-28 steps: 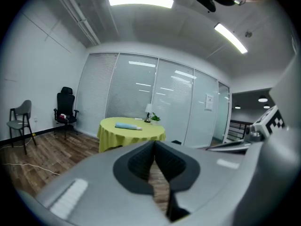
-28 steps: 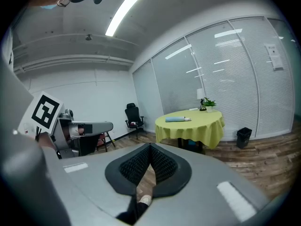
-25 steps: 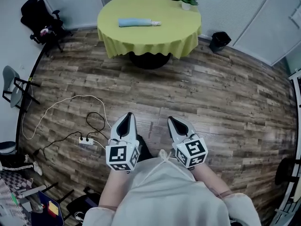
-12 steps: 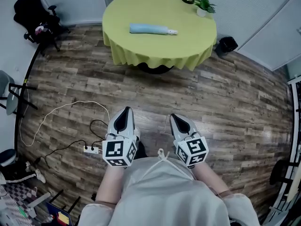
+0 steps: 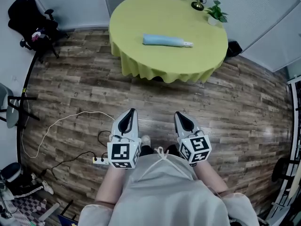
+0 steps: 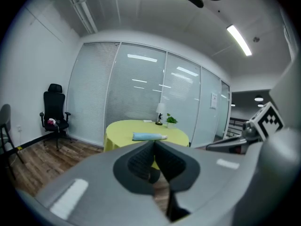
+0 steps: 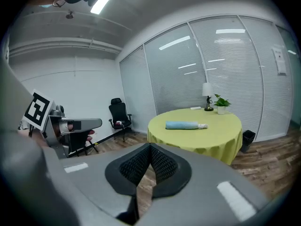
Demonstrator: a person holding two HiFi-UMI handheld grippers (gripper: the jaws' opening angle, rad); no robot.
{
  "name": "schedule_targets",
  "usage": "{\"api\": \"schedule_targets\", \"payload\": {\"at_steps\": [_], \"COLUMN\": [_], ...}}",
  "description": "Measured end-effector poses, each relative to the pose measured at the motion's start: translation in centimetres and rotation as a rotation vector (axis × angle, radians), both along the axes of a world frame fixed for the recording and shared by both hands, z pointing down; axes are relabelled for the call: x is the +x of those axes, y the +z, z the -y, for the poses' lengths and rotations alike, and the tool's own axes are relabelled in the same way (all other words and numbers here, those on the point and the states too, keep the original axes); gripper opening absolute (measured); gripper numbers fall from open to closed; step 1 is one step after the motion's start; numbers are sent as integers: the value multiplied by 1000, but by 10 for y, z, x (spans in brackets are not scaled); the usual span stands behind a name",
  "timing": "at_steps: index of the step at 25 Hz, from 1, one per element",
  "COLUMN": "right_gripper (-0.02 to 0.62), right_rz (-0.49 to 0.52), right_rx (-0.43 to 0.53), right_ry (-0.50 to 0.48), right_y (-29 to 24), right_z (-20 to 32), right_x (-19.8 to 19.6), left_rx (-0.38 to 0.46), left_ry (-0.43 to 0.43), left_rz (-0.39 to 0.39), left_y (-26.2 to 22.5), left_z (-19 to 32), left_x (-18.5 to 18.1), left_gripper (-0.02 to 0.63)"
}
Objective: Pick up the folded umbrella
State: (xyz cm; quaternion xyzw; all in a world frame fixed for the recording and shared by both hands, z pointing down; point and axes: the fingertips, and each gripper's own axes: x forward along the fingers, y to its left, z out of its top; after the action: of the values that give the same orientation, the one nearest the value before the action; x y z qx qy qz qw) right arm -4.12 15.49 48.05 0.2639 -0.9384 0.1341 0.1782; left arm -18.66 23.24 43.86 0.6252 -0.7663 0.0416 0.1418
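On the round yellow-green table [image 5: 141, 22], near its middle, the folded umbrella [image 5: 167, 40] lies flat: light blue, pale handle end pointing right in the head view. A small potted plant [image 5: 217, 12] and a lamp [image 5: 199, 3] sit at the table's far edge, well apart from the umbrella. The left gripper [image 5: 131, 112] and right gripper [image 5: 178, 115] are held side by side low in front of the person, over the wood floor [image 5: 225, 107], well short of the table. Left gripper view: jaws pressed together, nothing between them, umbrella visible beyond the tips. Right gripper view: same, jaws closed tip to tip, empty. Black office chair [image 5: 28, 20] at far left by the wall. Power strip [image 5: 100, 161] with white cable [image 5: 56, 124] on the floor beside the left gripper.
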Motion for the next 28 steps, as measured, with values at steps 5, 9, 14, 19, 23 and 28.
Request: {"api": "schedule_targets", "payload": {"at_steps": [5, 9, 14, 19, 23, 28], "right_gripper": [-2, -2, -2, -2, -2, -2], "right_rz": [-16, -20, -16, 30, 48, 38], "right_rx": [3, -17, -42, -11, 8, 20], "right_ry": [-33, -35, -50, -65, -87, -112], "right_y": [0, 4, 12, -5, -20, -22], "right_z": [7, 33, 86, 161, 230, 314], "right_x": [-35, -50, -67, -88, -91, -92], "left_rx": [-25, -30, -27, -5, 53, 121], "left_ry": [-8, -3, -24, -33, -10, -4], "left_rz": [-57, -61, -47, -18, -27, -51], "left_y": [13, 17, 17, 3, -19, -37], "left_z": [16, 48, 97, 166, 231, 308], "left_x": [-33, -48, -62, -77, -73, -65], "left_gripper": [6, 6, 6, 6, 6, 6]}}
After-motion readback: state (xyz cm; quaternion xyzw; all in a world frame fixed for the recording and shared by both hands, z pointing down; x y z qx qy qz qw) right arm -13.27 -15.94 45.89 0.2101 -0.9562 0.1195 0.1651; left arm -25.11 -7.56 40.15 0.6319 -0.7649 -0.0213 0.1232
